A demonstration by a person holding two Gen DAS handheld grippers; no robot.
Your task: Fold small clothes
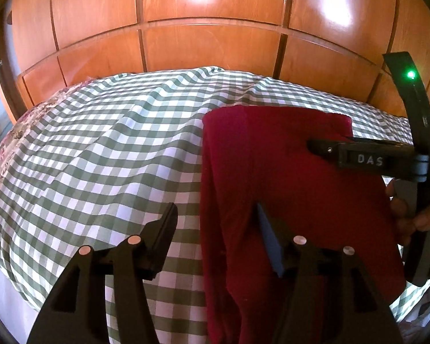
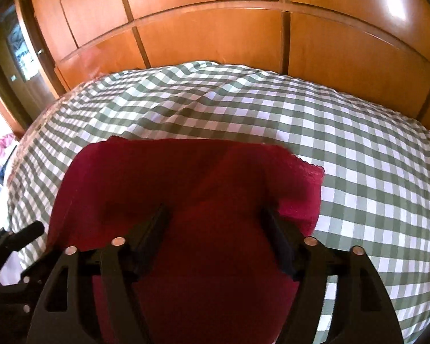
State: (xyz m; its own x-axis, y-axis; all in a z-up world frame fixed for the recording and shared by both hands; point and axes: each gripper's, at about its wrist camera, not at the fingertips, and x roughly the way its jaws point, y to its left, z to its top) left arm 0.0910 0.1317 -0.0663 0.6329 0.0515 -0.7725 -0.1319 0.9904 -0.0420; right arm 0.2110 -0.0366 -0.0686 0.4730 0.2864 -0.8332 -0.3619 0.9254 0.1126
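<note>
A dark red garment (image 1: 272,172) (image 2: 186,177) lies folded in a long strip on the green-and-white checked bed sheet (image 1: 114,149) (image 2: 358,157); a lacy edge (image 2: 309,172) shows at its far right corner. My left gripper (image 1: 215,218) is open and straddles the garment's left edge, one finger over the sheet and the other over the red cloth, with nothing pinched. My right gripper (image 2: 215,218) is open just above the middle of the garment. In the left wrist view it (image 1: 318,146) reaches in from the right over the cloth. The left gripper's black body (image 2: 14,238) shows at the lower left.
Glossy wooden wardrobe doors (image 1: 215,28) (image 2: 215,28) rise right behind the bed. A floral cover (image 1: 3,157) lines the bed's left edge. A person's hand (image 1: 410,215) grips the right tool's handle. A dark doorway (image 2: 11,66) lies at far left.
</note>
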